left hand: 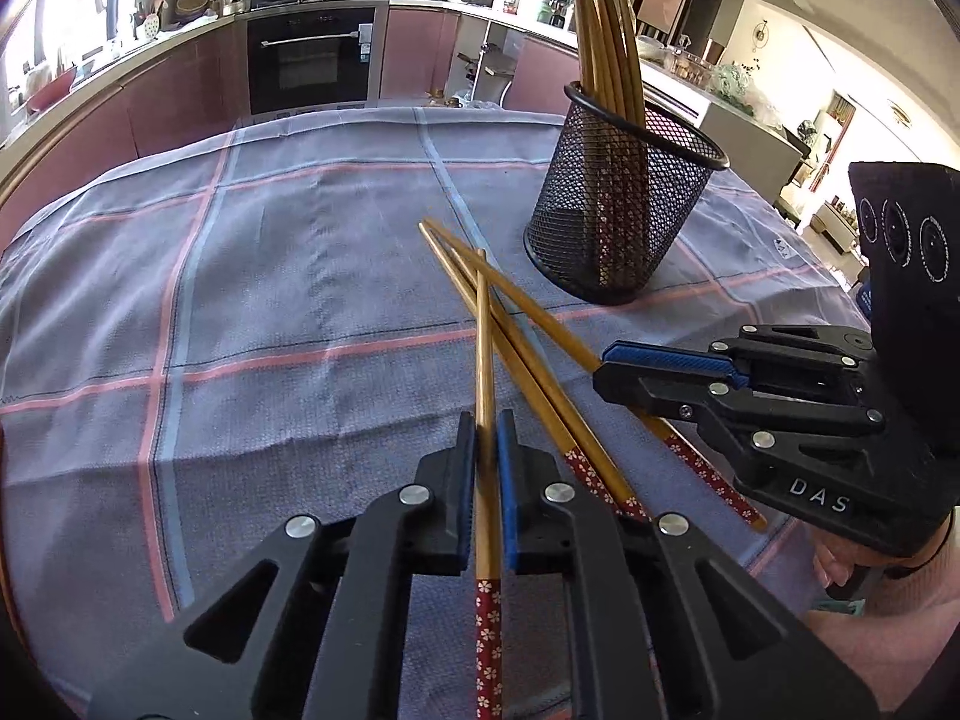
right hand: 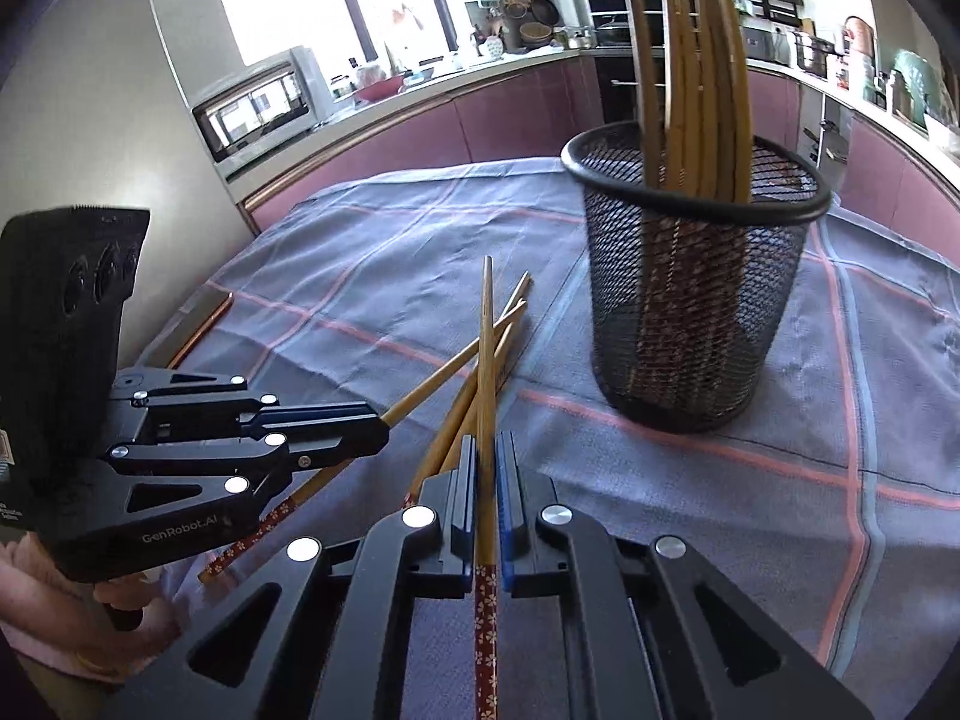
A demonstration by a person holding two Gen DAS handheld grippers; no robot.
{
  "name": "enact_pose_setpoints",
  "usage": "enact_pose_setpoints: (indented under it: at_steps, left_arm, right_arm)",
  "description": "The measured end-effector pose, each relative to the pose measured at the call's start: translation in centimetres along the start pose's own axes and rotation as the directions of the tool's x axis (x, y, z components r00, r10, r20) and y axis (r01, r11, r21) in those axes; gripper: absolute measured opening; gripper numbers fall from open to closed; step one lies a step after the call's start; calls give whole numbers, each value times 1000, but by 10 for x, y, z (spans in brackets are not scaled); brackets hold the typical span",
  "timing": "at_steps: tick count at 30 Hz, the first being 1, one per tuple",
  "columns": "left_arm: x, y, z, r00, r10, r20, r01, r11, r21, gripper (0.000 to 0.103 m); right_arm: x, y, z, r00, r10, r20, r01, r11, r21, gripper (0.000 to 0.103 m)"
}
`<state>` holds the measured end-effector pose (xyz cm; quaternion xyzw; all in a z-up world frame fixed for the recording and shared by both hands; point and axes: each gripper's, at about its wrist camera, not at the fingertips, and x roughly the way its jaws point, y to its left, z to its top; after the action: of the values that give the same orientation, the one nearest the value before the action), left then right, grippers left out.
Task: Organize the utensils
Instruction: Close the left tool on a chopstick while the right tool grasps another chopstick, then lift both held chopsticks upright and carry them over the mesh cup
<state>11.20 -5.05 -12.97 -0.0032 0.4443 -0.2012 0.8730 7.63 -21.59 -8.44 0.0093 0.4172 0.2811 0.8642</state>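
Fingers [left hand: 507, 480] of the left gripper [left hand: 483, 420] are black angular plates faced with ribbed blue pads. They are pinched nearly together on the first chopstick [left hand: 483, 360], a slim round bamboo stick. Its pale golden shaft runs forward between the pads, and its butt, wrapped in dark red with small white blossoms, trails back beneath the linkage.

The right gripper [right hand: 487, 441] is of the same build. Its fingers [right hand: 507, 492] are clamped just as narrowly on the second chopstick [right hand: 487, 360], which tapers to a fine tip pointing toward the far side of the bench [right hand: 204, 324].

A third chopstick [left hand: 540, 396] of the same pattern lies loose on the cloth [left hand: 270, 300]. The first chopstick crosses over it, and the tips of all three gather close together.

The cloth is a soft, slightly wrinkled weave in grey-blue, lined with pink and pale blue stripes, and it covers the bench top.

Near the tips stands the mesh cup [left hand: 624, 204], a black wire-mesh cylinder with a smooth rolled rim. It widens slightly toward the top. The standing chopsticks [left hand: 606, 30] lean inside it against one side, tips up, with their red patterned ends showing through the mesh.
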Motion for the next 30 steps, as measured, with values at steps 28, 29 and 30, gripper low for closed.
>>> enact_pose_setpoints:
  at_steps: [28,29,30]
  left_arm:
    - [13,1,7,1000,10,-13,-10,1000,2,8]
    - [13,1,7,1000,10,-13,-10,1000,2,8]
    - [13,1,8,1000,10,-12,-10,1000,2,8]
  right_arm:
    - [16,1,5,1000,-12,-27,12,1000,-21,6]
    - [15,1,5,1000,-12,-23,11,1000,-20,6]
    - [14,0,6,1000,-11,-20,11,1000,-18,6]
